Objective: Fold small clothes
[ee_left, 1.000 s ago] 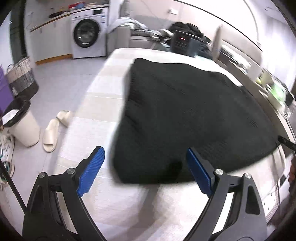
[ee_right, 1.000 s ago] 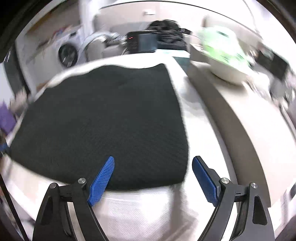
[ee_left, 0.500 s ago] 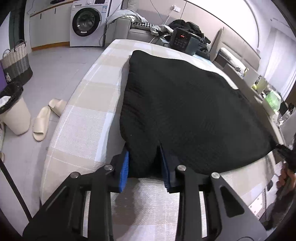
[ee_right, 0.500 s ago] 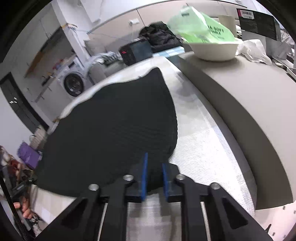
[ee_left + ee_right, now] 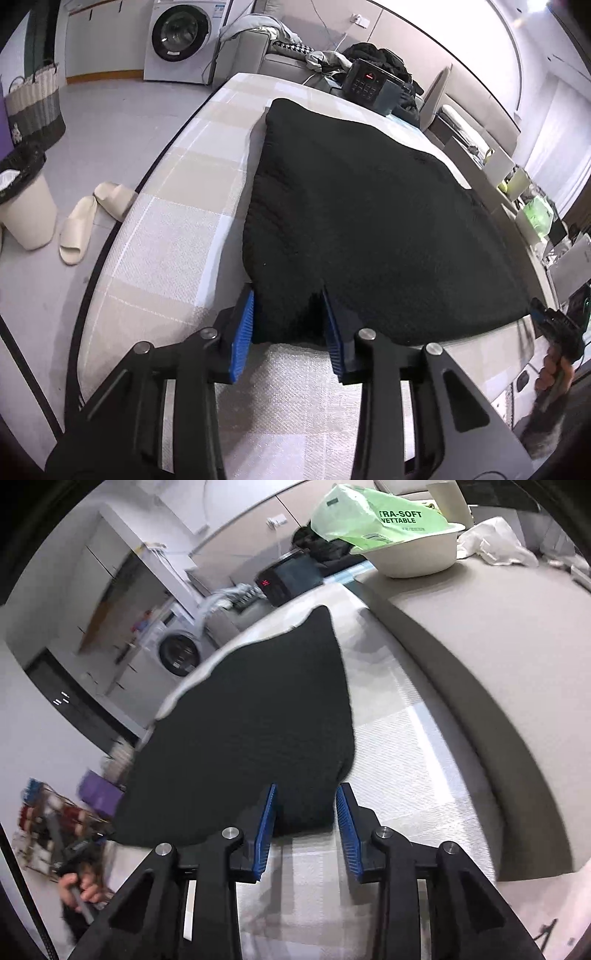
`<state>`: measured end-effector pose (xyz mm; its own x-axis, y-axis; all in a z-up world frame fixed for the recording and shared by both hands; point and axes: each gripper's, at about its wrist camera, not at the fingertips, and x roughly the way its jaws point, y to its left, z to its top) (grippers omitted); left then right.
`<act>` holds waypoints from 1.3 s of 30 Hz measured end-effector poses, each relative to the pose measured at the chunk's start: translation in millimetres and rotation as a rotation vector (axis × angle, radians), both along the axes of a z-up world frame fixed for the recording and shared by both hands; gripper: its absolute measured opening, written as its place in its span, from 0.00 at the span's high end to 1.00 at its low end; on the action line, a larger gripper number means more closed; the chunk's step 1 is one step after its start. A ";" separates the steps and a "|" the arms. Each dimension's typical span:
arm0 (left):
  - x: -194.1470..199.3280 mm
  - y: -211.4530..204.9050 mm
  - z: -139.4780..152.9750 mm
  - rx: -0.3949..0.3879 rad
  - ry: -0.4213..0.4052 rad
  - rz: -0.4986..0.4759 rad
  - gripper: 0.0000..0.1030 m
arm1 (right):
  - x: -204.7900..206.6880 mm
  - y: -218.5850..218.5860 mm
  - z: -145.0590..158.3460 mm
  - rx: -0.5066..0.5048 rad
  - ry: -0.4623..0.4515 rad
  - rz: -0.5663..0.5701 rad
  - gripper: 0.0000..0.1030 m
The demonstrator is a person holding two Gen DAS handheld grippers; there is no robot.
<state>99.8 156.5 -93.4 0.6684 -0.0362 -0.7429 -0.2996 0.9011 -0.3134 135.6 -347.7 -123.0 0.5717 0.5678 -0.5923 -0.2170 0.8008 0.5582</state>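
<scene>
Black textured knit garment [image 5: 369, 221] lies spread flat on cream-and-beige checked tablecloth surface [image 5: 177, 206]. Left gripper [image 5: 290, 325] clamped narrow on near-left corner; right gripper [image 5: 306, 812] pinches near-right corner, blue pads against bunched fabric. Judgement: fold step beginning. Advise lifting both corners level, equal tension, carrying toward far edge, aligning hems before release; uneven lift risks skew. Beyond table: black electronic box with red display [image 5: 369, 86] at far end, white front-loading washing machine [image 5: 183, 38], beige slippers [image 5: 92, 221] on floor, green wipes pack [image 5: 380, 515] in white bowl [image 5: 417, 555] on counter.
</scene>
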 end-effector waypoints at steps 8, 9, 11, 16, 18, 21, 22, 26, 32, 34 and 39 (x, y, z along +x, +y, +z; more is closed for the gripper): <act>-4.6 -0.2 1.6 0.059 0.031 0.022 0.71 | 2.9 14.1 5.9 -0.095 -0.050 -0.002 0.95; -5.6 1.0 1.9 0.079 0.043 0.039 0.71 | 1.8 12.7 8.4 -0.128 -0.050 -0.027 0.95; -8.3 5.1 4.3 0.082 0.052 0.064 0.71 | 0.6 15.8 11.4 -0.259 -0.030 -0.083 0.93; -14.6 7.9 11.8 -0.005 0.012 0.035 0.59 | -14.2 24.7 36.5 -0.293 -0.100 -0.119 0.53; -11.6 7.6 6.1 -0.004 0.025 0.048 0.54 | -21.4 35.6 48.4 -0.296 -0.154 -0.106 0.42; -4.4 8.9 -8.3 -0.040 0.055 0.062 0.54 | -25.1 57.7 55.5 -0.280 -0.171 -0.045 0.35; -5.5 8.9 -7.8 -0.036 0.009 0.080 0.56 | -25.8 66.3 55.5 -0.286 -0.176 -0.024 0.32; 3.1 7.5 -14.0 -0.062 -0.005 0.075 0.84 | -30.2 114.5 48.9 -0.337 -0.178 0.075 0.32; 1.5 5.7 5.9 -0.076 -0.087 0.065 0.91 | -34.1 210.1 39.2 -0.360 -0.192 0.278 0.31; 2.9 6.9 12.1 -0.102 -0.111 0.063 0.92 | -39.2 249.6 38.0 -0.362 -0.210 0.353 0.30; 7.0 10.5 21.8 -0.151 -0.138 0.057 0.92 | -61.6 346.1 26.9 -0.366 -0.267 0.566 0.29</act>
<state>106.8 166.9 -71.6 0.7675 -0.0994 -0.6333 -0.2937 0.8236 -0.4852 74.0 -1.6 -96.1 0.4005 0.6116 -0.6823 -0.7453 0.6506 0.1457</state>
